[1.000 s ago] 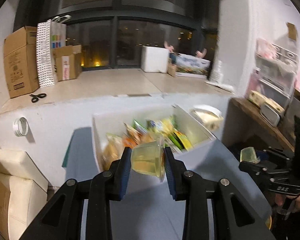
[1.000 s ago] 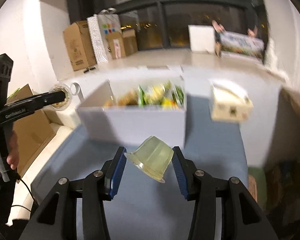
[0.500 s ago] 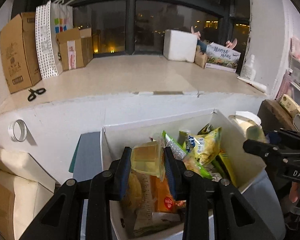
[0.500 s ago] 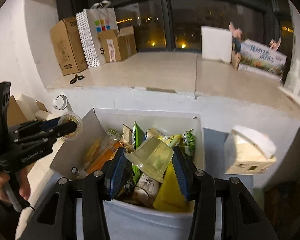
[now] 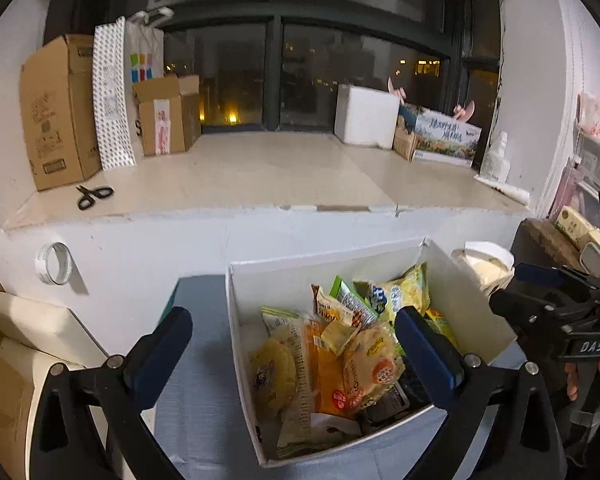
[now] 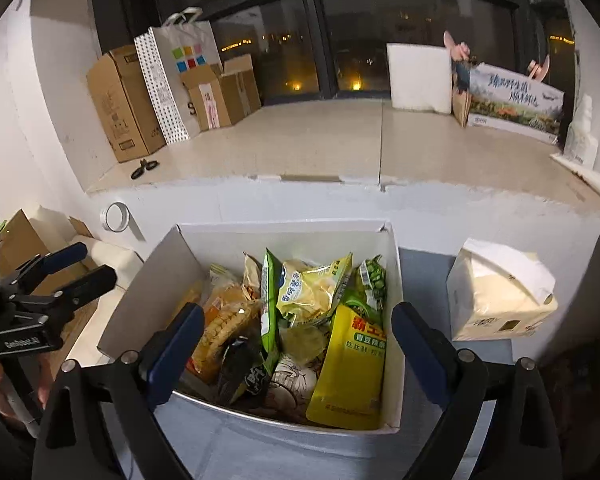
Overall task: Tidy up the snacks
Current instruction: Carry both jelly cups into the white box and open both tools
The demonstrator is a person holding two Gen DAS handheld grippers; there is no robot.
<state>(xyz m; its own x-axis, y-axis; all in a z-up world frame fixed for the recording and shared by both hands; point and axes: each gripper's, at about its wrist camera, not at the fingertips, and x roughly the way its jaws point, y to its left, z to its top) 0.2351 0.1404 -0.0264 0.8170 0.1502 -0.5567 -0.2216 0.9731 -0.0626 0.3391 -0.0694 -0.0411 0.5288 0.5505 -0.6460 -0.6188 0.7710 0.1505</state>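
Left wrist view: left gripper point(image 5: 292, 334) is seen spread wide and empty, over the near-left part of the white box point(image 5: 332, 262).
Right gripper point(image 6: 296, 330): likewise spread wide with nothing between its pads, above the same box.
Snack packets point(image 6: 314, 292): piled loosely inside the box (none seen on the blue table point(image 5: 196, 412)).
Handling: judged light, soft, crinkly and slippery; best pinched at a sealed edge.
Hidden: lower packets are buried; labels are hard to read.
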